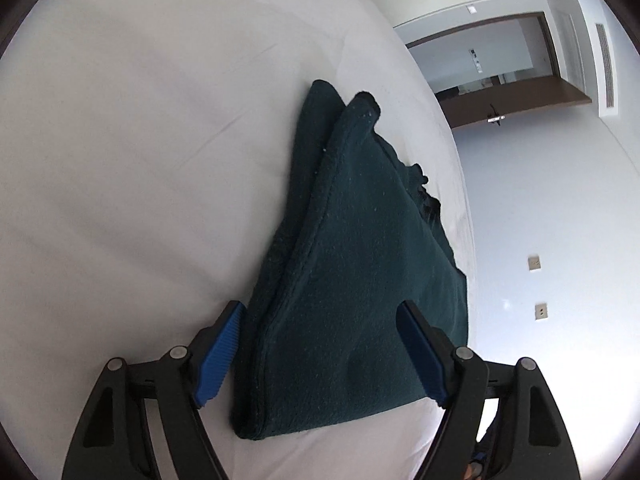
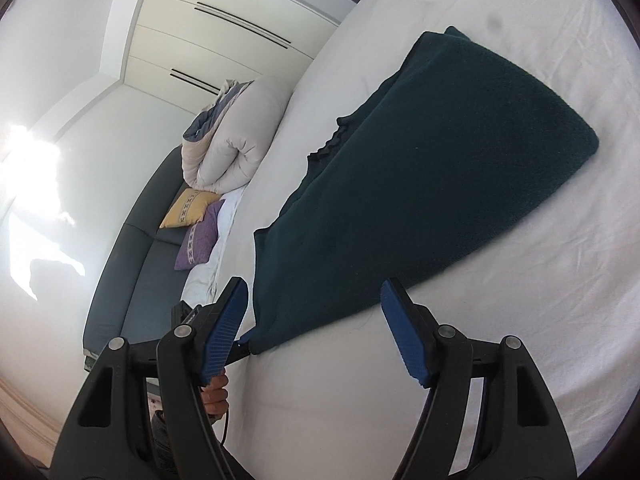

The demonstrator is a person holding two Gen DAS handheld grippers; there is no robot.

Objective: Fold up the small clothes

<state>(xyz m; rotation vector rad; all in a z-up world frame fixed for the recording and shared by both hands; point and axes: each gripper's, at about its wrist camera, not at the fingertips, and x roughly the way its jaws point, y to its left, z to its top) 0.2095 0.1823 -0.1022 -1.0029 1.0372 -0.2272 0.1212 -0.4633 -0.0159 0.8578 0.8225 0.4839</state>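
Note:
A dark green fleece garment [image 1: 352,280] lies folded on the white bed sheet [image 1: 120,160]. My left gripper [image 1: 320,312] is open, its blue-padded fingers either side of the garment's near end, one pad [image 1: 220,352] on the sheet, the other [image 1: 420,352] over the cloth. In the right wrist view the same garment [image 2: 420,180] lies across the sheet [image 2: 520,320]. My right gripper [image 2: 314,292] is open, its fingers straddling the garment's near edge. The left gripper's tip [image 2: 244,346] shows at the garment's near corner.
A rolled beige duvet [image 2: 236,136], a yellow cushion [image 2: 188,208] and a purple cushion [image 2: 200,240] lie by a dark sofa [image 2: 148,272] beside the bed. White wardrobe doors [image 2: 224,32] stand behind. A doorway [image 1: 500,68] and wall sockets [image 1: 536,288] lie beyond the bed's edge.

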